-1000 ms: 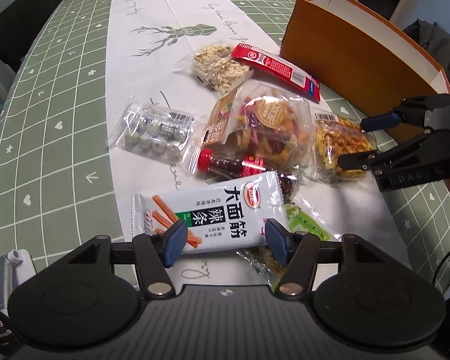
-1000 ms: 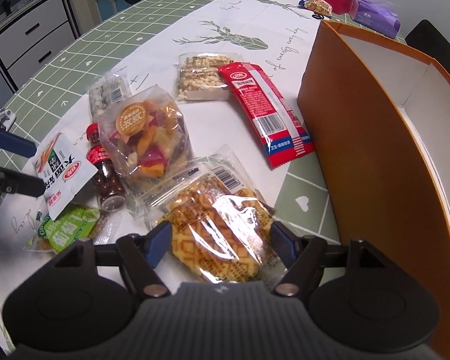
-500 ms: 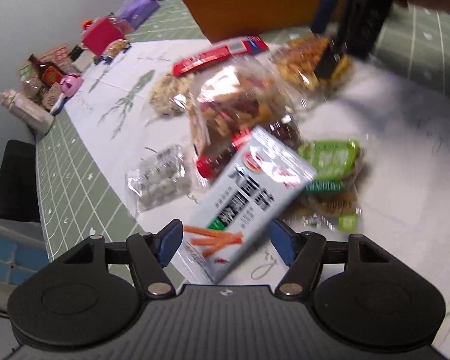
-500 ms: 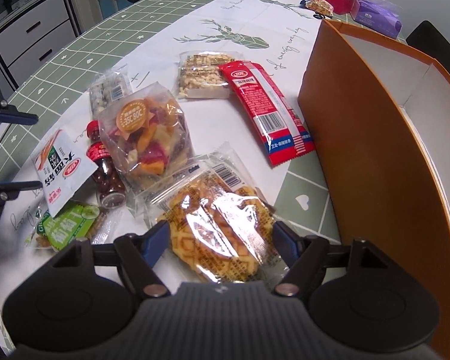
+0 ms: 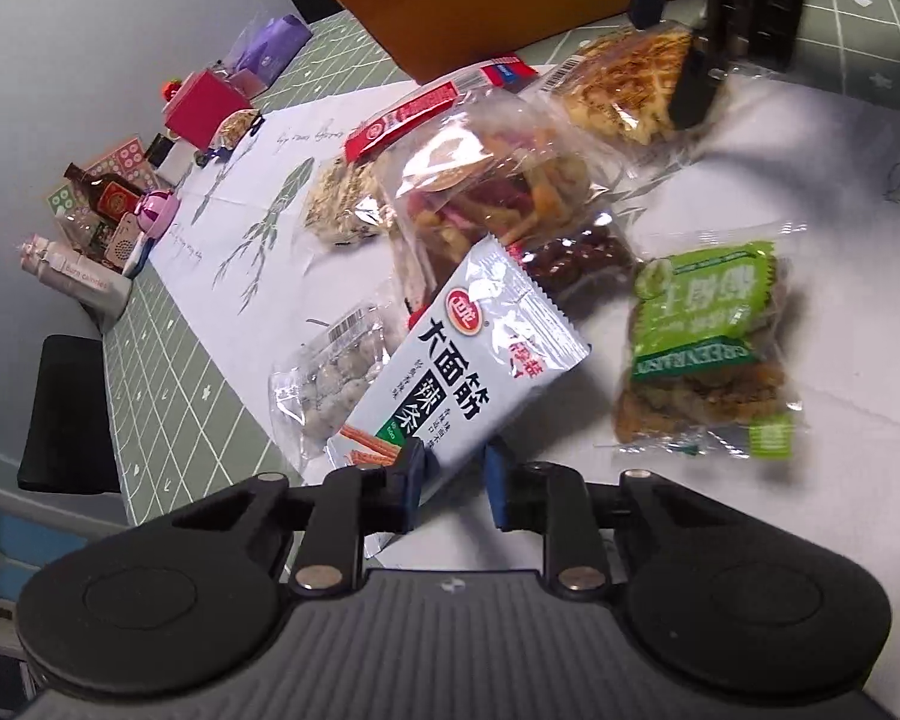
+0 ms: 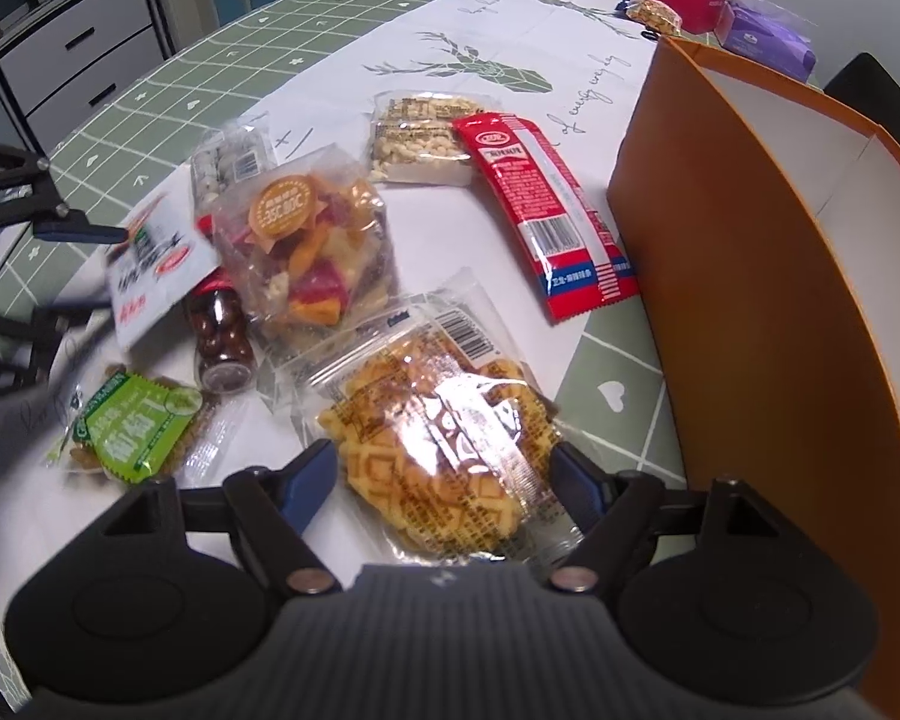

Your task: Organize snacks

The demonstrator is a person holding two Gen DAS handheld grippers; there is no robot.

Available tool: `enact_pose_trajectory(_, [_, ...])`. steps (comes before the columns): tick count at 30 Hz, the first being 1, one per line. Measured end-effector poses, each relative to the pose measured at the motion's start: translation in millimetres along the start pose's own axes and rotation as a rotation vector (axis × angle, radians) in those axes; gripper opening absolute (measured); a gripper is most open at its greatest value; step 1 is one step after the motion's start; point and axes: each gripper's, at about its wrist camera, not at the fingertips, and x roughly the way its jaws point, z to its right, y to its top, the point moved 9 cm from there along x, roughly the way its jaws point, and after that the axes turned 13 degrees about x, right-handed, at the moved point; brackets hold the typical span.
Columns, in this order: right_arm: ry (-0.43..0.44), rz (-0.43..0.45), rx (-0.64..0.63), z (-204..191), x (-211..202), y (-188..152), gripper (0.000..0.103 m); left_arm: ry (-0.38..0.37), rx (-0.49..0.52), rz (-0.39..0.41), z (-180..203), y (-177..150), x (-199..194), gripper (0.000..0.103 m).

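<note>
Your left gripper had its jaws clenched on the glossy white spicy-strip packet, its flat foil body tilted up off the bench. Your right gripper had its jaws spread wide around the crinkly clear-wrapped waffle, which lay flat on the bench beside the stiff orange cardboard box.

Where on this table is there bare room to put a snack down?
Bare cloth lies between the red wrapper and the orange box, and beyond the peanut pack around the printed deer. It is crowded from the dried-fruit bag to the green packet.
</note>
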Motion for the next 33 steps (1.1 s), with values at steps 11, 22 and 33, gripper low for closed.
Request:
enact_pose_trajectory(11, [-0.042,0.014,-0.076,-3.7,3.4,-6.2,0.083,0.146,-0.036,0.118,-29.6,15.6,-18.0,0.010])
enact_pose_trajectory(22, [-0.066,0.029,-0.115,-4.1,7.0,-7.6,0.075,0.151,-0.051,0.120,-32.2,18.2,-16.0,0.008])
enact_pose_trajectory(33, [0.017,0.001,-0.019,4.8,-15.0,-4.8,0.061,0.130,-0.124,0.165,-40.7,18.2,-38.1,0.007])
